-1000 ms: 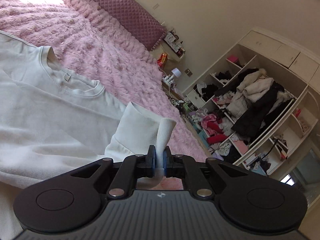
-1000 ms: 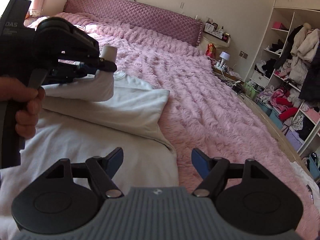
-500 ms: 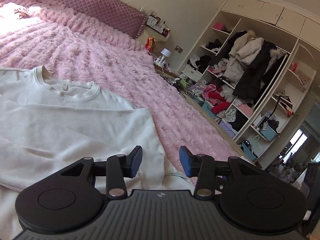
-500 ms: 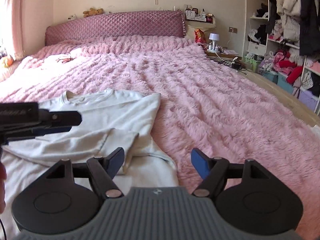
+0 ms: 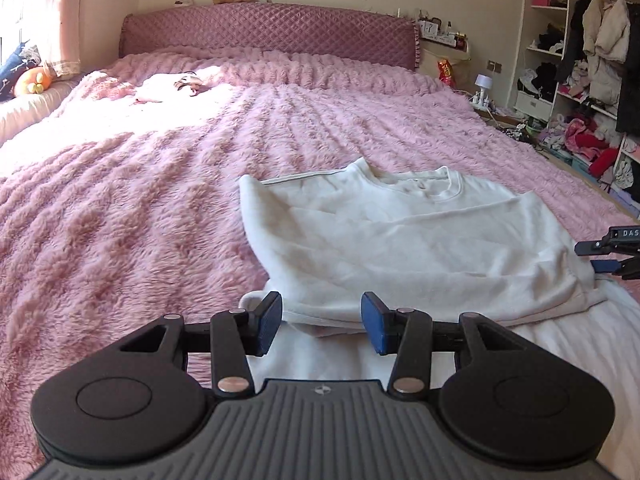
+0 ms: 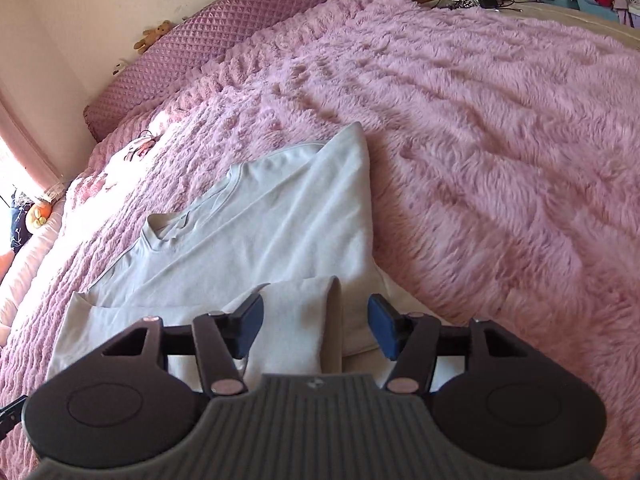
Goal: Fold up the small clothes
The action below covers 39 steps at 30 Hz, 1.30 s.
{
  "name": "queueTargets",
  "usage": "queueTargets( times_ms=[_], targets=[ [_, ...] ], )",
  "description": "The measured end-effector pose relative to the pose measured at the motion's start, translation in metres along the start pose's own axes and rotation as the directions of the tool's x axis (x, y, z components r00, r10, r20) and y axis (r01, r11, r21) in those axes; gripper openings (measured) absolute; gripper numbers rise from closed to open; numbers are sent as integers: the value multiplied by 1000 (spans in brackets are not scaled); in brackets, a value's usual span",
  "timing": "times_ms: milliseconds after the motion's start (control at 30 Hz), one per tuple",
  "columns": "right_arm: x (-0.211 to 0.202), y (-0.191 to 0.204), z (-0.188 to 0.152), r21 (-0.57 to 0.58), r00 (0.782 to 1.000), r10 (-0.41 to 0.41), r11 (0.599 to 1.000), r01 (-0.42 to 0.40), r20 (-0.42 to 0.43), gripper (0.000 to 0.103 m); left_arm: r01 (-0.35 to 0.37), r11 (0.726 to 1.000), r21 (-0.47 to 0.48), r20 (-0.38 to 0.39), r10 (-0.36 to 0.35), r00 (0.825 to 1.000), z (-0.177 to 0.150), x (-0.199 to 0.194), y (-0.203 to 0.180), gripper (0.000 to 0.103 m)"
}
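A white long-sleeved top (image 5: 400,236) lies flat on the pink fluffy bedspread (image 5: 120,200), collar toward the headboard, both sleeves folded in across its body. My left gripper (image 5: 322,328) is open and empty, just above the top's near left part. My right gripper (image 6: 316,326) is open and empty over the folded sleeve (image 6: 296,320) on the top (image 6: 248,232); its fingertips (image 5: 600,256) show at the right edge of the left wrist view.
A quilted purple headboard (image 5: 272,36) with soft toys on it stands at the far end. A small cloth item (image 5: 168,86) lies near the pillows. A bedside table with a lamp (image 5: 484,82) and open shelves full of clothes (image 5: 592,80) are to the right.
My left gripper let go of the sleeve cuff, opened, and swung back to the top's near left side. My right gripper stayed open and moved down over the folded sleeve.
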State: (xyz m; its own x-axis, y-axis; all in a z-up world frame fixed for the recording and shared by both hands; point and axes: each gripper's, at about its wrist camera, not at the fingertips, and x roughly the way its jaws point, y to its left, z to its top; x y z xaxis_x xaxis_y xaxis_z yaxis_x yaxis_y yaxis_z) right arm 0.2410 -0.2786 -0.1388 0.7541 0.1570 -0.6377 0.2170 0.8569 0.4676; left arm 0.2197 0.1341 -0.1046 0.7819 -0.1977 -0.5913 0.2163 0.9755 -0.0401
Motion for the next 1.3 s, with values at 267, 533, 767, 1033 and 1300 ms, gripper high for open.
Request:
queueTargets(
  times_ms=[267,533,767,1033,1300],
  targets=[
    [3,2,-1,31,1000,4,999,-4,-16,56,-126,951,282,-29,140,990,-14,19,0,53],
    [7,12,-7,-15,999,-28,1000,27,-35,30,-83,911,404,-44,110,993,-12,44,0,18],
    [-3,24,-5,-53,1000,-13,999,13,13,1,-141,940,312,33,137,990,-11,39,3,3],
    [-56,45,9,-51,966,25,999,-12,258,1,-185,980,-76,98,191,977,-13,7,18,3],
    [-12,11,-16,-30,985,-111,993,116,133,1,-212,953,-215,-29,211,977,-25,32,27,3]
  ],
)
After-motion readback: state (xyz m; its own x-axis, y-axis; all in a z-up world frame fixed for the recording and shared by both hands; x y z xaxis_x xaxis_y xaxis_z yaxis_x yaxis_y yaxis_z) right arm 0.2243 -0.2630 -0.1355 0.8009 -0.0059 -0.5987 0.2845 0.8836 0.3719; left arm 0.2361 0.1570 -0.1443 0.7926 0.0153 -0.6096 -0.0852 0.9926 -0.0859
